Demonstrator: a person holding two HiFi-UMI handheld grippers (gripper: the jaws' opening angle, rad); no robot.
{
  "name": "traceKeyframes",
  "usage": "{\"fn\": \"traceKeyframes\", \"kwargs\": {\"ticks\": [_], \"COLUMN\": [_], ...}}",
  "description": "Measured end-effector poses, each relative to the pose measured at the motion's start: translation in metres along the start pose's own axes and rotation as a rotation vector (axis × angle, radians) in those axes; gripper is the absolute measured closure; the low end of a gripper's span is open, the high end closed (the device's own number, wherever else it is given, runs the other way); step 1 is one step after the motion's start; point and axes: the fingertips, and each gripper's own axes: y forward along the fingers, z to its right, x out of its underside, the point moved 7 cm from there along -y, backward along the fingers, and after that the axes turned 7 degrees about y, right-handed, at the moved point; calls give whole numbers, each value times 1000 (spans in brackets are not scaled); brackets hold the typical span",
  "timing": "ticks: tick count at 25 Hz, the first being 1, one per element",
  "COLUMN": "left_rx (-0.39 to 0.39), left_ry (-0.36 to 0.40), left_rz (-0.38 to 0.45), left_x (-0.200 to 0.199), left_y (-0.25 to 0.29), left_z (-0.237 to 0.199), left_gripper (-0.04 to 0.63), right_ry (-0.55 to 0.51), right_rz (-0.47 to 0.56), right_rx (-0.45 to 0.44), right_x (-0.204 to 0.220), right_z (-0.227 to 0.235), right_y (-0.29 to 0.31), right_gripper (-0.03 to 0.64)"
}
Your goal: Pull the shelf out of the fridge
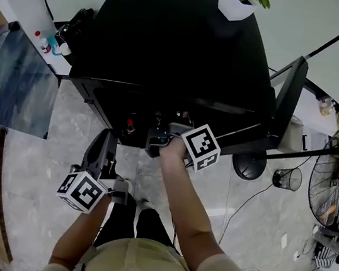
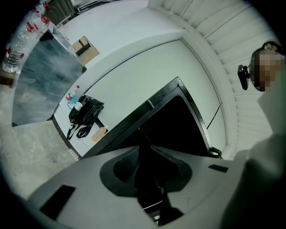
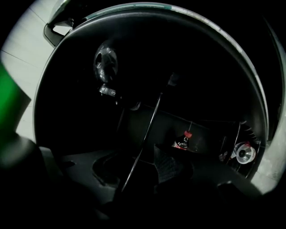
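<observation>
A black bag (image 1: pixel 75 24) is seen on the white counter at the far left. The left gripper (image 1: pixel 106 138) is held low in front of the fridge (image 1: pixel 171 43), well clear of it, with the forearm drawn back to the body. In the left gripper view its jaws are parted by a narrow gap and nothing is held between them.

The fridge is stood open, its door (image 1: pixel 288 99) swung out to the right. A white flower pot (image 1: pixel 238 5) is set on its top. The right gripper (image 1: pixel 156 141) is reached into the opening on an outstretched arm. Inside, the wire shelf (image 3: pixel 149 123) is still seated in the cabinet. One of its rods is passed between the parted jaws, and no clamping is seen. Farther right, a red-capped bottle (image 3: pixel 184 139) and a silvery can (image 3: pixel 243 153) are kept in the dark interior.
</observation>
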Motion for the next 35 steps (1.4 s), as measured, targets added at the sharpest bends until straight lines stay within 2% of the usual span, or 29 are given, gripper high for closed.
{"fn": "traceKeyframes", "kwargs": {"ticks": [11, 15, 17, 24, 32, 35], "left_rx": [-15, 16, 24, 67, 113, 118], "left_ry": [-3, -6, -14, -30, -77, -102], "left_rz": [-4, -21, -29, -31, -12, -32], "left_x": [0, 1, 1, -1, -1, -1], "left_y": [7, 14, 16, 15, 16, 18], "left_z": [-8, -9, -7, -3, -1, 2], "left_gripper": [534, 534, 534, 525, 519, 518], "right_ry": [35, 23, 18, 99, 119, 121], "right_rz": [117, 118, 114, 93, 64, 47], "right_rx": [56, 61, 69, 87, 96, 99], "right_x": [-13, -14, -14, -15, -12, -10], "right_z": [3, 2, 1, 0, 0, 0], "right_y": [7, 10, 10, 6, -18, -26], "right_gripper": [511, 517, 541, 557, 560, 560]}}
